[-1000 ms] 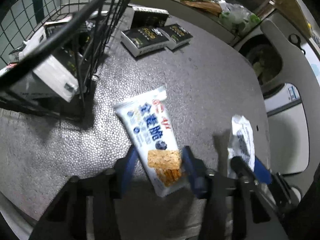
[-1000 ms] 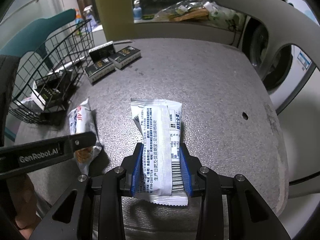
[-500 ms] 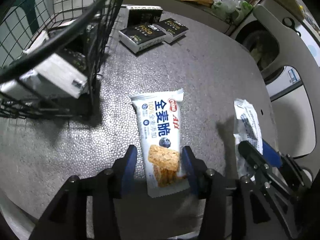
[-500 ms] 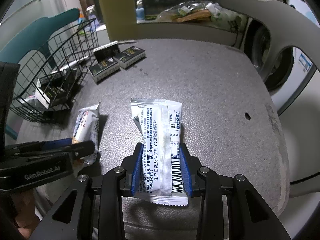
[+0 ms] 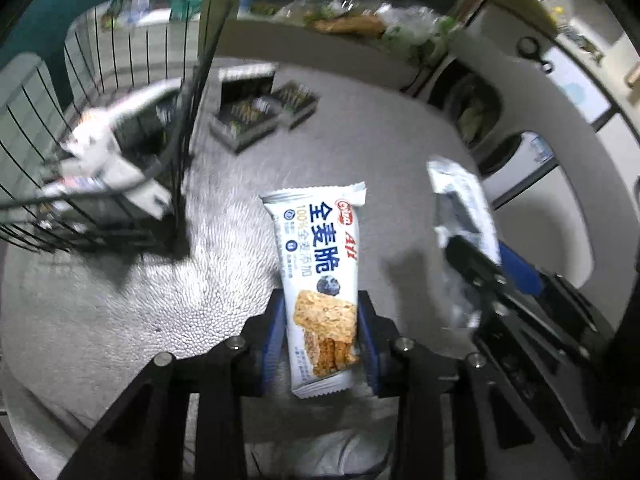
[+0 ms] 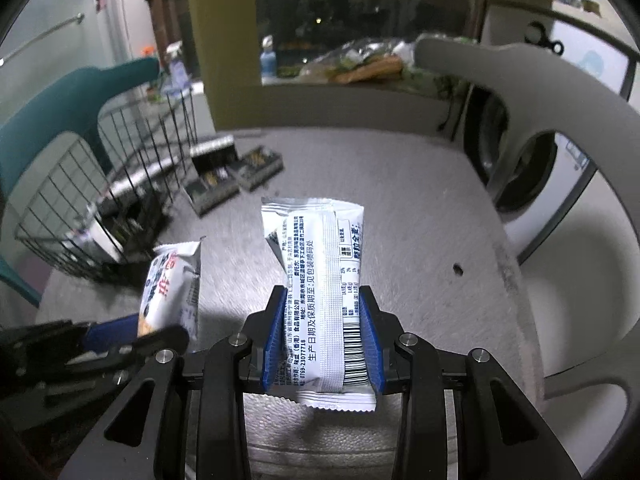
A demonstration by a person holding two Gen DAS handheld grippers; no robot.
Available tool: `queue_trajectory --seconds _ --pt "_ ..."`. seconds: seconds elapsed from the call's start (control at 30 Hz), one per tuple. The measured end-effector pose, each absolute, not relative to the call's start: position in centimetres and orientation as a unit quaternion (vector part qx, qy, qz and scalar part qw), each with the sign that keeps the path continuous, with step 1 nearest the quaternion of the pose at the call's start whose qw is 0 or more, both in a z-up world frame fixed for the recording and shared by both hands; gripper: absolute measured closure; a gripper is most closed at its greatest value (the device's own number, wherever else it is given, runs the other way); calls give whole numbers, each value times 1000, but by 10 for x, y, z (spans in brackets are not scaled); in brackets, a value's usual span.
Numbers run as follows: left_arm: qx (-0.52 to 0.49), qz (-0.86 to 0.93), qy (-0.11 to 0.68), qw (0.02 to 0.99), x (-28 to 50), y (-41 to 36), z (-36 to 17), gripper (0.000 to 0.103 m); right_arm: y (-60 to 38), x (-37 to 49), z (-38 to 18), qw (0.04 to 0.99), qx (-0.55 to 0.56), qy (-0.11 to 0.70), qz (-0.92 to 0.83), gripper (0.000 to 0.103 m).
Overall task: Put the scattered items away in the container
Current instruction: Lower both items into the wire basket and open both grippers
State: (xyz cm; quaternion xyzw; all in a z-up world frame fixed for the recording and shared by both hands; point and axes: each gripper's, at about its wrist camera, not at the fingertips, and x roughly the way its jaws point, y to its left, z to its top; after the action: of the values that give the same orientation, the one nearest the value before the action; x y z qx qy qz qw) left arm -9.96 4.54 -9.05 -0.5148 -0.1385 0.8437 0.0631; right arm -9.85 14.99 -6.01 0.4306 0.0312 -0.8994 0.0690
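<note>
White cereal bar | lengthwise along left claw, clenched | right claw grasps silver packet likewise

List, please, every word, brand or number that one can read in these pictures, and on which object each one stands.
"全麦脆" and "100%": front of the white snack bar wrapper in the left gripper.
"生产日期及保质期至:见包装喷码处" and "0769-23077716": back of the white snack wrapper with barcode in the right gripper.
Red brand logo on the front: blurred.
Flat black boxes on the table: print blurred.
</note>
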Motion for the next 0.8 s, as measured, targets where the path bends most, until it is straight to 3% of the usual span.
queue_trajectory --seconds 0.2,0.33,0.53,0.8 --pt "-430 891 -142 32 -85 17 -23 66 132 -101 -20 102 399 10 -911 68" --pt "-387 910 -145 -29 -92 -27 10 66 89 -120 0 177 397 0 -901 68" --pt "-420 886 -164 -102 -129 -89 -5 66 14 -166 -7 257 428 2 -867 68" --pt "-451 866 -185 -110 -141 -95 -18 66 -13 -188 -25 266 446 -1 -855 67"
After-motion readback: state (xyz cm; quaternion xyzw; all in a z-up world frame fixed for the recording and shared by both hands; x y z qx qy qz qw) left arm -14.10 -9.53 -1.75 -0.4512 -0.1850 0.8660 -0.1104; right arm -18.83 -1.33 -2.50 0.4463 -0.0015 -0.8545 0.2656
